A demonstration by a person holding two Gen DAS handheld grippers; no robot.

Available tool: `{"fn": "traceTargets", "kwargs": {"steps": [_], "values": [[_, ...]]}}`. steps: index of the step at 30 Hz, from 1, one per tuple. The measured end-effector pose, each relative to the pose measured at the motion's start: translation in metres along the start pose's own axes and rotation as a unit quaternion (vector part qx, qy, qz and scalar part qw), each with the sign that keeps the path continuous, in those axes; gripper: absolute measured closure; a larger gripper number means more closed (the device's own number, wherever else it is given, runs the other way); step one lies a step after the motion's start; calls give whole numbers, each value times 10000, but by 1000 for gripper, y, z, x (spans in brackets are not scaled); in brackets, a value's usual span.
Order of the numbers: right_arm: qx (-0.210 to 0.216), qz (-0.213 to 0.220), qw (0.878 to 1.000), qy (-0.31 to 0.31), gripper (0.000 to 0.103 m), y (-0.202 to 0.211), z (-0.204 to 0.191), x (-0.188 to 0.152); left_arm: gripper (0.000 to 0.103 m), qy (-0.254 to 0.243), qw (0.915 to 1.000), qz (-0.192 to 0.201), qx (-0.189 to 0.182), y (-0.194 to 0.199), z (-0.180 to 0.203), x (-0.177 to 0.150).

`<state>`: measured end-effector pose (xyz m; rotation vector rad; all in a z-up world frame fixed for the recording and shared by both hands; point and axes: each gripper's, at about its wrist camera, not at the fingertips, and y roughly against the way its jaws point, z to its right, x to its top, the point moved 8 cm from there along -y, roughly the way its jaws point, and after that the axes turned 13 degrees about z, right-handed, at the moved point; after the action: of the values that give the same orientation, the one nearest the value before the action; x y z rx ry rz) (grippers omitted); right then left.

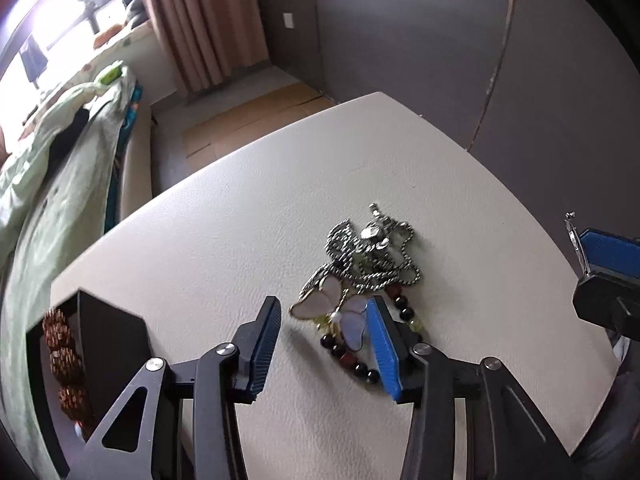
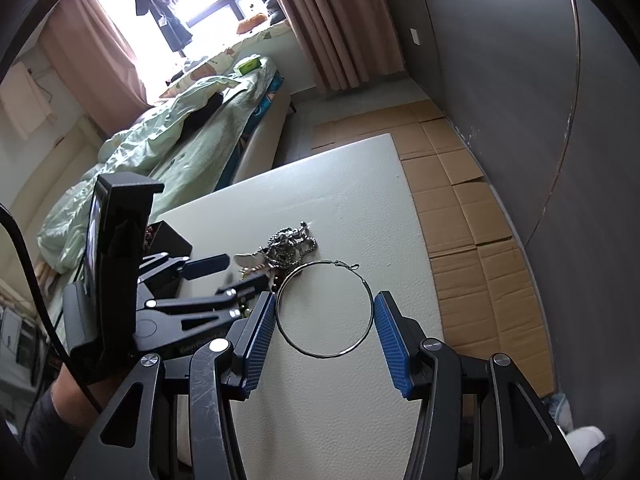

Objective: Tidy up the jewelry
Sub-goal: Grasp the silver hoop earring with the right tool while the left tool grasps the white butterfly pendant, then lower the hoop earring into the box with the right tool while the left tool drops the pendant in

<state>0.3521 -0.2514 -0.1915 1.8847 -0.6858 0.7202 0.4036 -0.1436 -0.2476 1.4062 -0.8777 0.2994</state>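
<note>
Right wrist view: the wide-open right gripper point(image 2: 325, 334) straddles a thin silver hoop earring point(image 2: 325, 309) on the white surface point(image 2: 360, 216); closing could flick it aside.

Black linkage arms, silver pivot screws, ribbed blue jaws, dark sleeve point(image 2: 44, 420).

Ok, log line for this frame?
left gripper: open over jewelry pile | right gripper: open, hoop earring between fingers | black box: holds beads
</note>
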Motion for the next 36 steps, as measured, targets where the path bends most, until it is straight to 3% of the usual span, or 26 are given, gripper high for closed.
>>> {"fn": "traceTargets", "kwargs": {"steps": [6,11,24,36], "values": [[-23,11,10000,-51,52,0,4,0,66,148,9998,58,-79,-1,-3,4],[-24,-30,10000,-48,52,-3,5,-1,93,355,9990,245,-90,14,-6,12],[109,-51,9999,32,52,-8,-10,-1,96,705,9950,609,-353,61,-17,29],[748,212,9968,169,52,-13,-64,12,96,904,9905,1028,-93,119,-60,34]]}}
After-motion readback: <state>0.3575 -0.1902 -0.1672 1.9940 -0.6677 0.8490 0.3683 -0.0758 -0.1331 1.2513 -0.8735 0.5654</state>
